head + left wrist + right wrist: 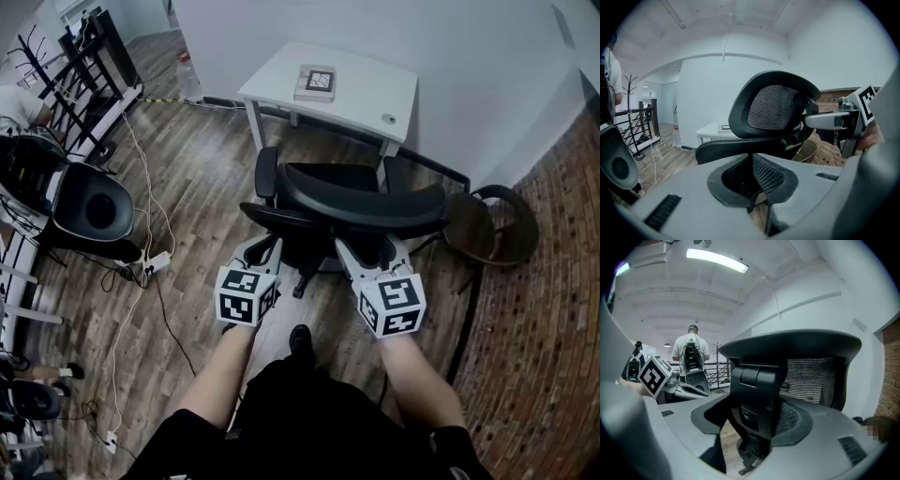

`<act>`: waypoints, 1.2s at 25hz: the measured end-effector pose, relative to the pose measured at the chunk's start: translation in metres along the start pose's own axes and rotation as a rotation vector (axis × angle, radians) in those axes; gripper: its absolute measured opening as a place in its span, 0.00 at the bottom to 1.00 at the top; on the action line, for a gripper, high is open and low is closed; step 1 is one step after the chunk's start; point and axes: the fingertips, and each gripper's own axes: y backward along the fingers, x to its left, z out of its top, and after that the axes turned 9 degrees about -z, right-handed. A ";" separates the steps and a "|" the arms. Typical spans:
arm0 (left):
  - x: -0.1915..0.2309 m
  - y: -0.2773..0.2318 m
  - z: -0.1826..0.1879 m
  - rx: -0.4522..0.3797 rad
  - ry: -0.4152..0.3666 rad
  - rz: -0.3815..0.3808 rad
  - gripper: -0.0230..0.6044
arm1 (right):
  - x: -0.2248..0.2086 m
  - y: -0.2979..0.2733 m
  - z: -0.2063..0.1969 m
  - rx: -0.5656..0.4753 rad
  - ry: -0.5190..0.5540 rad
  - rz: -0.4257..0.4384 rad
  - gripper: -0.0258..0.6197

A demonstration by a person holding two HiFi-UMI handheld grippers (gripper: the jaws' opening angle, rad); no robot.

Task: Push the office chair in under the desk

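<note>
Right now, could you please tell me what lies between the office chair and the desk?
Only a short strip of bare wood floor; the head view shows nothing standing between the office chair and the desk.

Black chair at left; power strip on wood floor; brown round stool at right.

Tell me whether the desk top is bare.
No: a flat book-like item lies on the white desk, and a small round object sits near its front corner.
</note>
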 end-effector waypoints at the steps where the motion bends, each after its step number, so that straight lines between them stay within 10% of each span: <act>1: 0.000 0.001 -0.001 0.001 0.005 -0.001 0.06 | 0.002 0.001 0.000 0.001 0.005 0.018 0.45; 21: -0.032 0.107 -0.053 -0.035 0.063 0.081 0.06 | 0.108 0.108 -0.018 -0.012 0.034 0.246 0.33; 30: -0.038 0.153 -0.090 -0.008 0.112 0.103 0.06 | 0.077 0.189 -0.093 0.090 0.029 0.180 0.34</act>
